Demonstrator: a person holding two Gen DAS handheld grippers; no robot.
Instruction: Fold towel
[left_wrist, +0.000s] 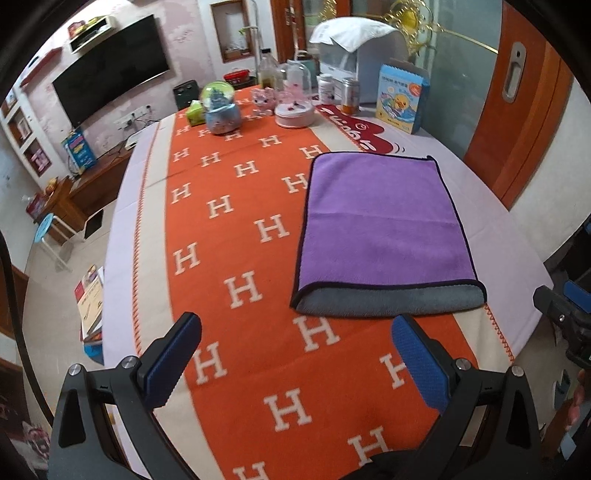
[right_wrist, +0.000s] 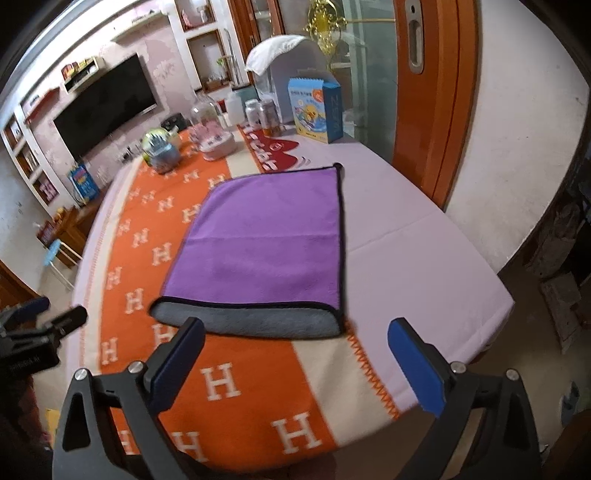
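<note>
**Purple towel lies folded once as both grippers wait with fingers spread**

A purple microfibre towel (left_wrist: 384, 221) with a grey underside and dark piping lies flat on the orange H-patterned table runner (left_wrist: 236, 288), its right part resting on the pale lilac tablecloth (left_wrist: 491, 229). It appears already doubled over: a strip of the grey lower layer shows along the near edge, and a faint crease runs across the middle of the purple face. The left gripper (left_wrist: 297, 354) hangs above the runner short of the near edge, jaws wide apart and empty. The right gripper (right_wrist: 295, 356) is likewise spread and holds nothing, with the towel's near right corner just ahead between its fingers. Snow globes, jars and a blue duck-printed box (right_wrist: 316, 110) stand well apart at the table's far end.

If another fold is intended, a clean result likely calls for each gripper to pinch both layers together at a near corner, lift evenly, and lay the piped edges flush. Taking only the purple top layer could pull the fold open.
</note>
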